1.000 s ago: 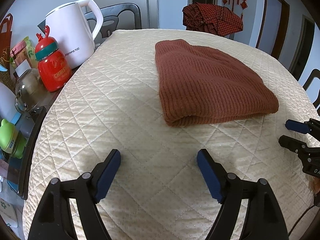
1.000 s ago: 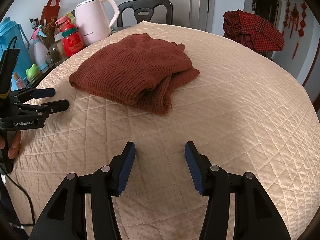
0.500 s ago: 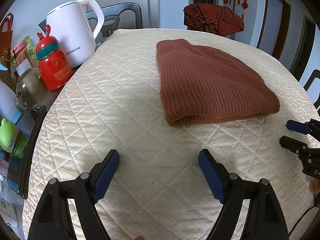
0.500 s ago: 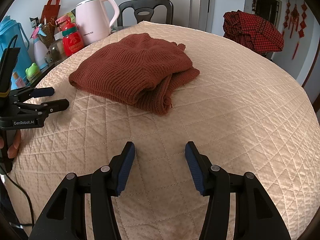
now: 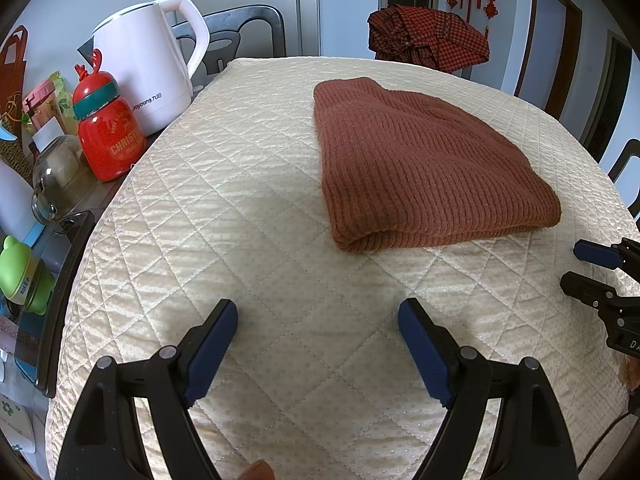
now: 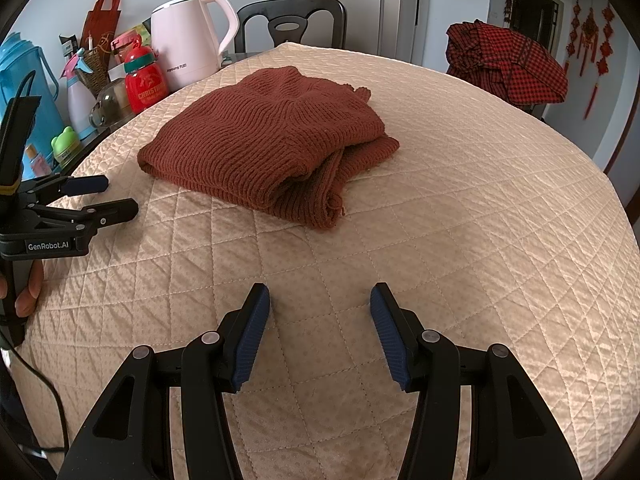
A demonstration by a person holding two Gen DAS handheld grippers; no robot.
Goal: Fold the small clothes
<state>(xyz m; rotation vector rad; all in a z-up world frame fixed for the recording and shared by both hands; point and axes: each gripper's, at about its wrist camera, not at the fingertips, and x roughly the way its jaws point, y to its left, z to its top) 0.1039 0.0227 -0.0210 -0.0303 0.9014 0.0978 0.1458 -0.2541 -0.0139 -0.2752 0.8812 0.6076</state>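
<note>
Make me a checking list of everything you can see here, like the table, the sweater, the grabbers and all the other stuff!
Surface: cream quilted cover over the table.
Job's things: rust knit sweater lying folded, loose edges bunched at one end.
Clutter: white kettle, red bottle, green frog bottle, blue jug beside the cover.
Grippers: left gripper and right gripper open, holding nothing.
Cables: black cable under the left gripper.
Surroundings: dark chair; red checked cloth.

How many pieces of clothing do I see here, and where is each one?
2. A brown knit sweater lies folded on the quilted table cover. A red checked garment hangs over something beyond the table's far edge. Others may be hidden out of view.
</note>
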